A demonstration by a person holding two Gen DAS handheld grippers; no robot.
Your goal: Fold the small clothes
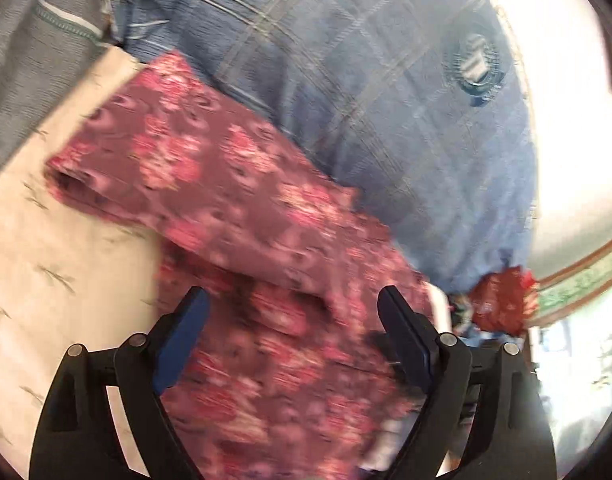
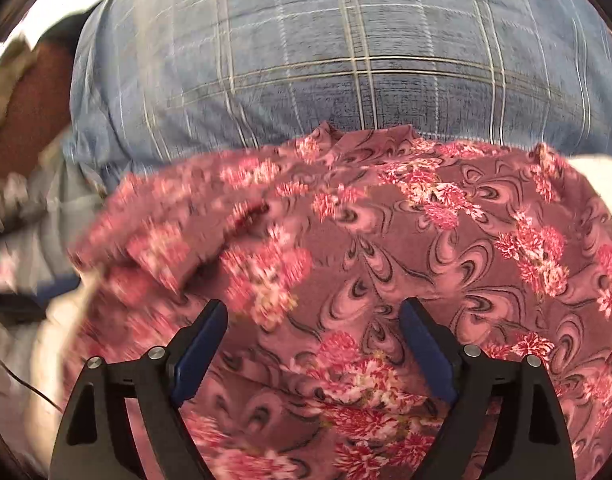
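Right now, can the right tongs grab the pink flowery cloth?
Probably yes. The right tongs are open just above the pink flowery cloth, with nothing between them and the fabric.

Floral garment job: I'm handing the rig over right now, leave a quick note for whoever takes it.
Left tongs: open, holding nothing, over the pink floral garment.
Right tongs: open, empty, over the same garment.
Layout: the garment lies partly doubled over on the pale sheet, its far edge against the blue plaid shirt.
Done: one layer appears folded across.
Left: probably regrip an edge, finish and flatten the fold. The left view is blurred, so check the edges first.
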